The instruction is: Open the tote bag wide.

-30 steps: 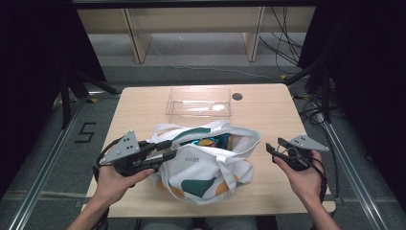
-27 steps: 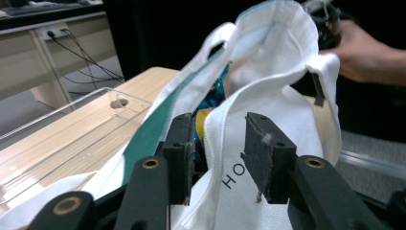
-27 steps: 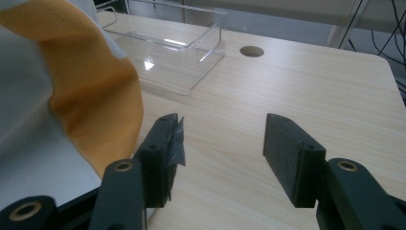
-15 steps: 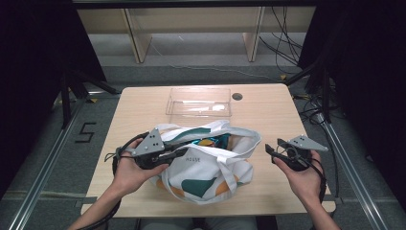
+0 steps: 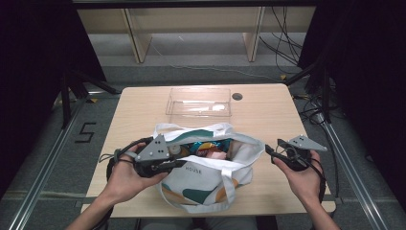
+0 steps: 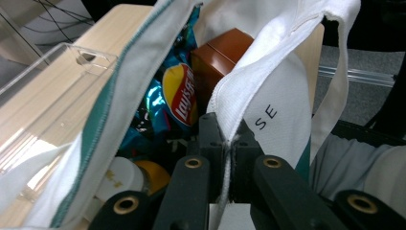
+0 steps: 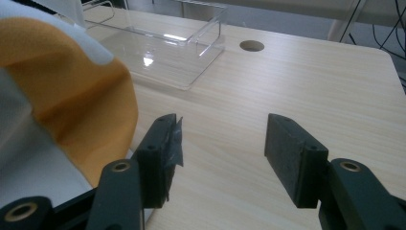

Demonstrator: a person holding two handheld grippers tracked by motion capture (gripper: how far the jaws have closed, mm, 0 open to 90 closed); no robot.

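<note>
Left gripper pinches the white canvas tote bag's rim; right gripper waits open, empty. Pulling harder could drag the bag or tear the thin hem free.

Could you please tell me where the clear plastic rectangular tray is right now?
In the high view, the clear plastic rectangular tray sits at the far middle of the light wooden table, just behind the white cloth tote bag and left of the table's round hole.
</note>
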